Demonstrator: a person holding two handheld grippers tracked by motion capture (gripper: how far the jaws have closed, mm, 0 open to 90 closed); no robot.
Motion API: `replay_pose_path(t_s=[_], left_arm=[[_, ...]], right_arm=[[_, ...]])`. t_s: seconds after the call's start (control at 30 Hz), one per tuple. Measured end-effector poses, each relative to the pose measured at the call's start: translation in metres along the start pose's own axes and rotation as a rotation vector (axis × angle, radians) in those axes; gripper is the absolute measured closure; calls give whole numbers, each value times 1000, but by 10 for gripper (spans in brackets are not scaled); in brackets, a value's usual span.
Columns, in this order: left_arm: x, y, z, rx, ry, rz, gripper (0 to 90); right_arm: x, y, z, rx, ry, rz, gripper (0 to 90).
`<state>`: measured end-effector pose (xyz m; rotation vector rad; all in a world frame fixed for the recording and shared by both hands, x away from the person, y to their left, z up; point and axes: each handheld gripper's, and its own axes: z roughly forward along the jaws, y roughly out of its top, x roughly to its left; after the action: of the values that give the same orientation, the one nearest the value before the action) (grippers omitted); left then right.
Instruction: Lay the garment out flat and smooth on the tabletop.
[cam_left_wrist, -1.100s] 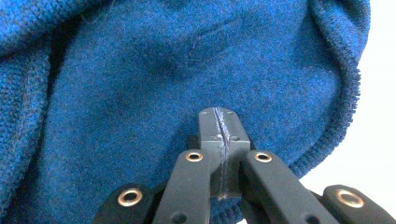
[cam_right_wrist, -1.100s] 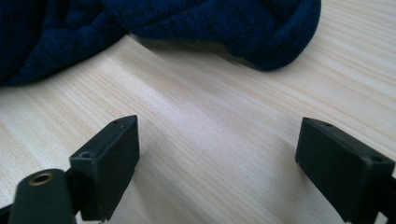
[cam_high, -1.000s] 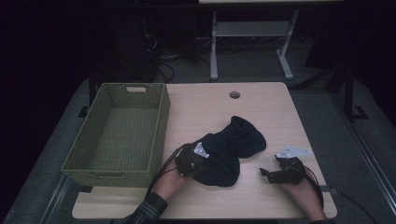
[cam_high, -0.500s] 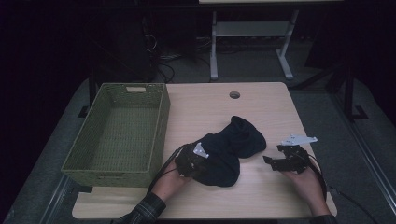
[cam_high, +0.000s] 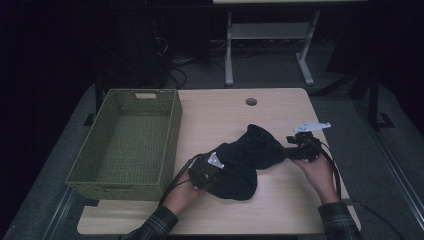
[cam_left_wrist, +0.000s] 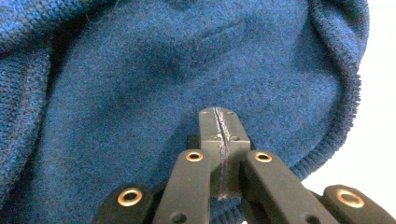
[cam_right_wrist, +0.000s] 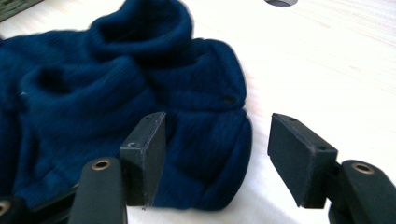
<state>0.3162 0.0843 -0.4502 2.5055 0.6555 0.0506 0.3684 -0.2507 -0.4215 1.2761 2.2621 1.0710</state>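
Our left gripper (cam_left_wrist: 219, 140) has its fingers closed tight on the dark blue knitted sweater (cam_high: 245, 160) on the tabletop (cam_high: 280, 115). Our right gripper (cam_right_wrist: 217, 158), fingers apart and just closing with its edge between them, may pinch too little and slip.

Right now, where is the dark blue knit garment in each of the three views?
High view: dark blue knit garment lies centre-right on the table, between both hands.
Left gripper view: it covers most of the picture.
Right gripper view: left and centre.
Shared landmark: the pale table beside it.
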Motion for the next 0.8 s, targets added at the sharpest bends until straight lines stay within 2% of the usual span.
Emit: replay_pose_path(t_s=[0.1,0.17,0.23,0.3,0.33,0.4,0.47,0.6,0.8], left_arm=[[0,0,0,0,4,11,897],[0,0,0,0,2,9,897],[0,0,0,-1,1,9,897],[0,0,0,-4,0,4,897],[0,0,0,-8,-3,-3,897],[0,0,1,-9,-5,-9,897],[1,0,0,0,-6,1,897],[1,0,0,4,-1,9,897],[1,0,0,5,-2,6,897]], right_arm=[[-6,9,8,12,-1,16,376],[-10,13,14,7,-8,10,386],[-13,18,20,28,3,26,386],[-15,20,24,34,-6,18,386],[-17,22,30,27,-2,39,389],[-20,21,39,35,8,52,389],[-21,18,48,51,24,60,389],[-21,14,62,87,24,73,389],[-19,9,72,131,31,64,420]])
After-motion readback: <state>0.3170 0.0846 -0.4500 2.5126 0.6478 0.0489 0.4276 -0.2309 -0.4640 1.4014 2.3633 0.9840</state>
